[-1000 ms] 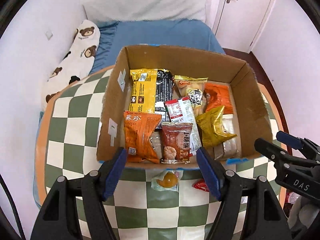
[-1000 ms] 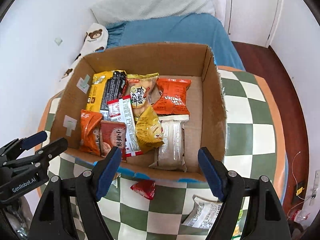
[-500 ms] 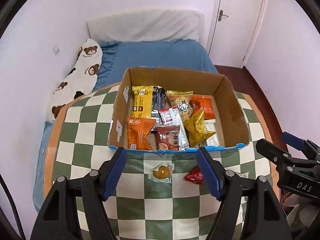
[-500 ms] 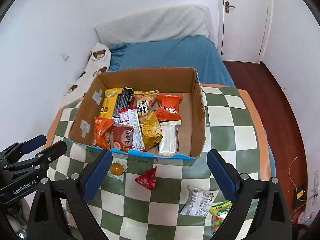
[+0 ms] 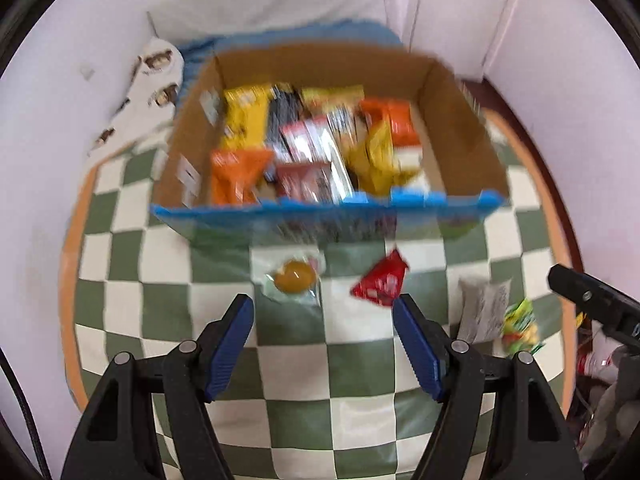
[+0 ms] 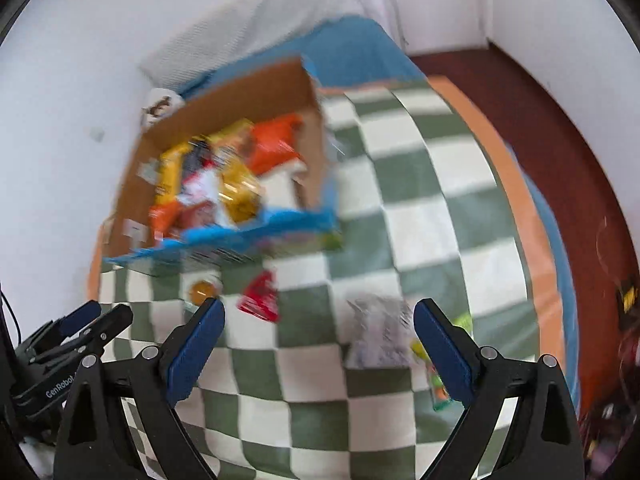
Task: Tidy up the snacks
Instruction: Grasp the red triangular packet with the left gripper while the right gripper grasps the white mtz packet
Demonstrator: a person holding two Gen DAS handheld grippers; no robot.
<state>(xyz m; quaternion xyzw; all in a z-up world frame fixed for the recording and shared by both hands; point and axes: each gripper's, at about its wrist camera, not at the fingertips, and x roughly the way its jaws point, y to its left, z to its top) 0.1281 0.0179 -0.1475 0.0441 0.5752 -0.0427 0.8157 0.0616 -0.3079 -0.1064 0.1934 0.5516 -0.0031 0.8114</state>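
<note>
Both my grippers, left gripper (image 5: 324, 344) and right gripper (image 6: 318, 344), have pulled back from the box (image 5: 328, 206), spread and empty; four loose snacks like the red packet (image 5: 380, 280) lie on the surface (image 5: 360, 416), waiting.

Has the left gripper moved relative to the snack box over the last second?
Yes. The left gripper has pulled back from the cardboard box: its fingertips overlapped the box's near wall before; now they hang short of it, near the orange candy and red packet.

Left gripper (image 5: 324, 344) and right gripper (image 6: 319, 346): black plastic frames, blue finger pads (image 5: 230, 346), silver pivot screws, white "GenRobot" lettering.
</note>
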